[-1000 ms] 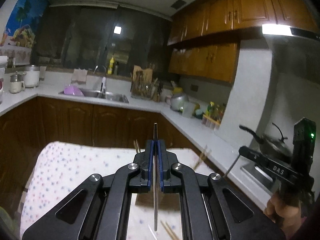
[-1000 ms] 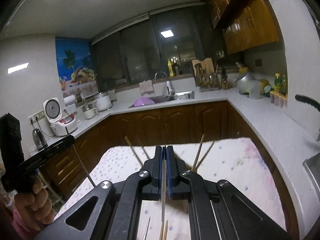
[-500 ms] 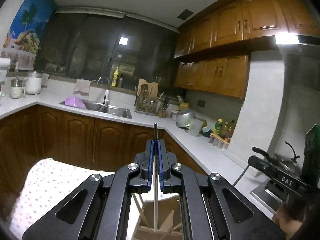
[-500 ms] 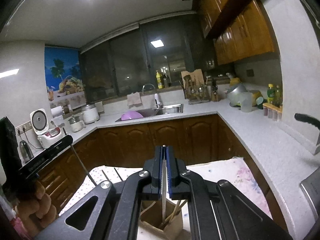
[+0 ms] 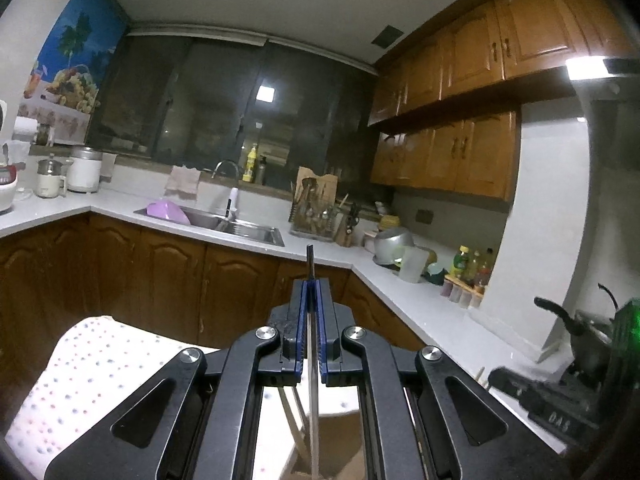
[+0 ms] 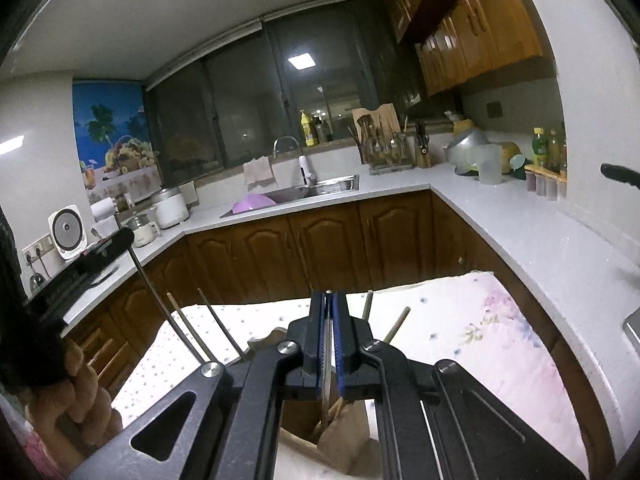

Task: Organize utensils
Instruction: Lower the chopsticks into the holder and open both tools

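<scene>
My left gripper (image 5: 310,284) is shut on a thin metal chopstick (image 5: 312,380) that stands nearly upright, its dark top poking above the jaws. Its lower end hangs over a brown holder (image 5: 340,440). My right gripper (image 6: 328,294) is shut on a second metal chopstick (image 6: 326,360), whose lower end reaches into the mouth of the brown holder (image 6: 348,436). Several wooden chopsticks (image 6: 394,326) lean out of that holder. The right wrist view also shows the left gripper (image 6: 120,240), held by a hand, with its chopstick (image 6: 168,312) slanting down toward the holder.
The holder stands on a table with a dotted and floral cloth (image 6: 492,344). White countertops (image 6: 520,216) run along the back and right, with a sink (image 5: 240,226), a utensil rack (image 5: 316,208), bottles and a pot. Brown cabinets (image 6: 332,244) stand below.
Both grippers have moved over the holder and sunk with their chopsticks; the holder now sits right under each of them. Both have stayed shut.
</scene>
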Tool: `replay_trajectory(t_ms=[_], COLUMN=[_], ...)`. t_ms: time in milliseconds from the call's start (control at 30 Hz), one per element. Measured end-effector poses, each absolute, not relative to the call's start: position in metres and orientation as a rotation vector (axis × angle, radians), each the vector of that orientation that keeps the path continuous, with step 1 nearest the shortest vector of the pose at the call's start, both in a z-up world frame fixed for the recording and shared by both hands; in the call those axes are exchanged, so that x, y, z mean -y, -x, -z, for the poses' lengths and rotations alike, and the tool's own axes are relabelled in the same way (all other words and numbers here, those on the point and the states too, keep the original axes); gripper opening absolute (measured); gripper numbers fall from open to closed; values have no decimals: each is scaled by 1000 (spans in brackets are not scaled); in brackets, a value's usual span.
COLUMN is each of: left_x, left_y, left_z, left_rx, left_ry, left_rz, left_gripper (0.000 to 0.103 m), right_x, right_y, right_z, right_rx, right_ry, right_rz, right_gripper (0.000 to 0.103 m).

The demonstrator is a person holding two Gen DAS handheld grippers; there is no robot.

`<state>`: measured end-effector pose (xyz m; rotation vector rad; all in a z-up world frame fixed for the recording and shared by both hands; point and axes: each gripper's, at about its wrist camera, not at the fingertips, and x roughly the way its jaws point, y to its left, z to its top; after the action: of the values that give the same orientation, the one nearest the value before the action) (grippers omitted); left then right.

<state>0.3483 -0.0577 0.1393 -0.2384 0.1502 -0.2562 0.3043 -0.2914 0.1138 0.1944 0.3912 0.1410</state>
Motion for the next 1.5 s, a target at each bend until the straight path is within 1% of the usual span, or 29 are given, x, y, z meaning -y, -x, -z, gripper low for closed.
replay_trajectory(t_ms=[200, 367, 533, 767, 1033, 1133, 1200, 1233, 1267, 1300, 1333, 1367, 1433, 1500], left_x=[62, 69, 71, 73, 76, 74, 72, 72, 71, 70, 69, 68, 64, 60], left_y=[-357, -358, -359, -366, -363, -363, -363, -361, -359, -354, -350, -346, -330, -320], left_z=[-137, -120, -94, -70, -69, -70, -71, -71, -72, -73, -75, -76, -79, -79], left_rx=[-159, -184, -252, -360, -394, -411, -424, -431, -432, -430, -425, -420, -393, -392], left_ry=[256, 232, 197, 170, 152, 158, 168, 172, 171, 167, 164, 162, 155, 153], left_rz=[263, 265, 269, 293, 303, 303, 312, 320, 321, 321, 320, 315, 300, 300], left_gripper=[4, 4, 4, 4, 5, 5, 8, 11, 14, 16, 26, 40, 50, 56], right_x=[289, 287, 288, 294, 299, 301, 302, 303, 303, 304, 305, 306, 306, 308], right_y=[-305, -309, -310, -308, -309, -309, -307, -306, -305, -303, -300, -297, -291, -284], right_z=[-118, -107, -95, -95, -96, -95, -95, -95, -95, -96, -97, -98, -100, -102], right_rx=[-385, -404, -425, -437, -455, -459, -459, -457, -455, -451, -443, -434, -422, -414], right_ry=[-193, -185, -191, -205, -227, -235, -243, -251, -257, -261, -268, -273, -280, -287], right_rz=[-142, -141, -138, -130, -129, -137, -146, -151, -151, -151, -156, -161, -160, -163], right_gripper=[4, 4, 4, 4, 5, 9, 10, 16, 31, 38, 50, 54, 54, 59])
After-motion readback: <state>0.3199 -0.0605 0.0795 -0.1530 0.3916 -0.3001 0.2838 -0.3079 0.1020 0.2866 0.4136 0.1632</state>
